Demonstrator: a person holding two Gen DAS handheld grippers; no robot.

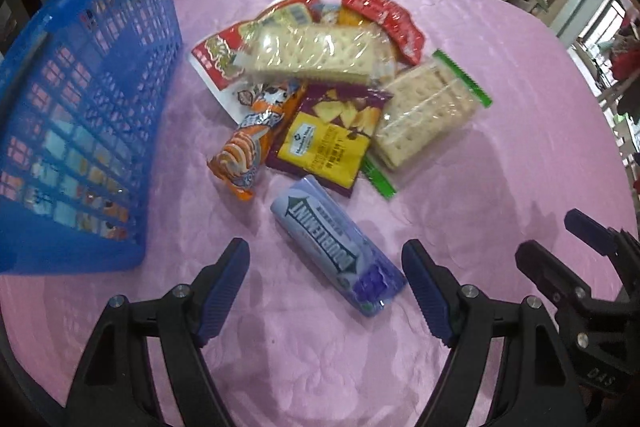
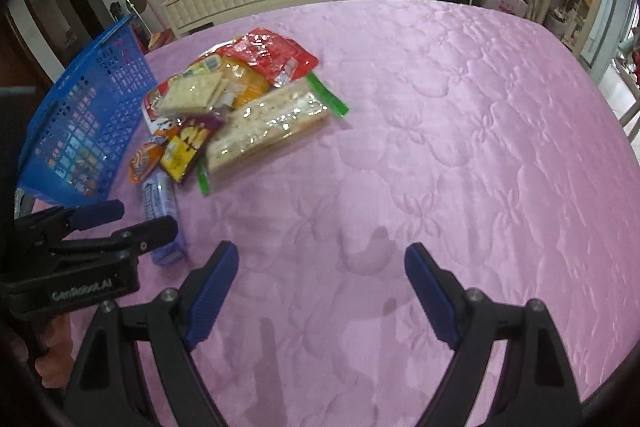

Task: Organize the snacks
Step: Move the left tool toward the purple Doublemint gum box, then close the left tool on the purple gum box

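Closest to me was that purple Doublemint pack, lying slantwise on the pink quilted cloth with its near end right between the tips of my left gripper. Both jaws stood wide and nothing was in them, pads not touching the wrapper on either side. So I'd call this the very start of a pick: gum first, since it sat apart from everything else.

Just beyond it was the snack pile: a yellow and purple chip bag, an orange wrapped roll to its left, a cracker pack with green ends on the right, another cracker sleeve further back, and red packets at the far side. Left of all that stood the blue basket, tipped up so I saw through its mesh wall, with some packets seemingly already inside, hard to tell which.

My right gripper hung over bare cloth to the right of the pile, also spread wide and empty, well away from any snack.

Next move as I figured it: ease the left one down so the pads straddle the gum pack across its narrow width, probably with a bit of a twist since it lay at an angle, squeeze, then carry it left into the basket. Slippery wrapper, so a centred grip seemed smart.
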